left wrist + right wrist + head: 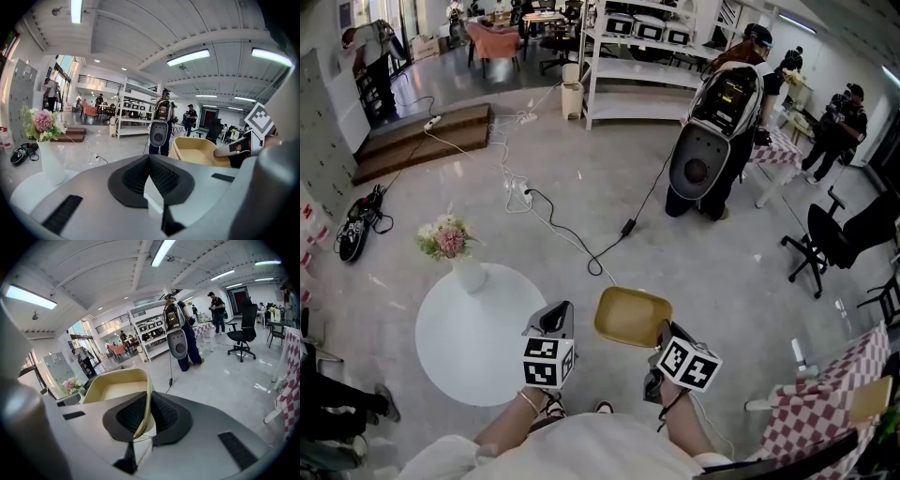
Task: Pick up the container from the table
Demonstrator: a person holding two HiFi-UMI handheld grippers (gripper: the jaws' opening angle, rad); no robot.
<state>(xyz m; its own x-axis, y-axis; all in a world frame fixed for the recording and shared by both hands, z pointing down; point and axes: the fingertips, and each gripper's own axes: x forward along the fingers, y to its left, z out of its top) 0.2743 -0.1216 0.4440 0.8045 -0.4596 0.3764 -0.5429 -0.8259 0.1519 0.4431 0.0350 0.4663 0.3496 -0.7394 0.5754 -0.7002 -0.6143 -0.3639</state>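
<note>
The container [633, 317] is a shallow yellow tub, held in the air just right of the round white table [455, 342]. My right gripper [664, 330] is shut on its near rim. In the right gripper view the thin yellow rim [146, 394] runs between the black pads of that gripper [147, 403]. My left gripper [557, 317] hovers over the table's right edge, apart from the tub, and holds nothing. Its pads meet at the tips in the left gripper view [149, 160], where the container [199, 151] and the right gripper [236, 149] show to the right.
A white vase of pink flowers [455, 248] stands at the table's far edge. Cables and a power strip [520, 192] lie on the floor beyond. A checkered table [825, 412] is at the lower right, a black office chair [830, 239] further back, and people stand near white shelves [637, 80].
</note>
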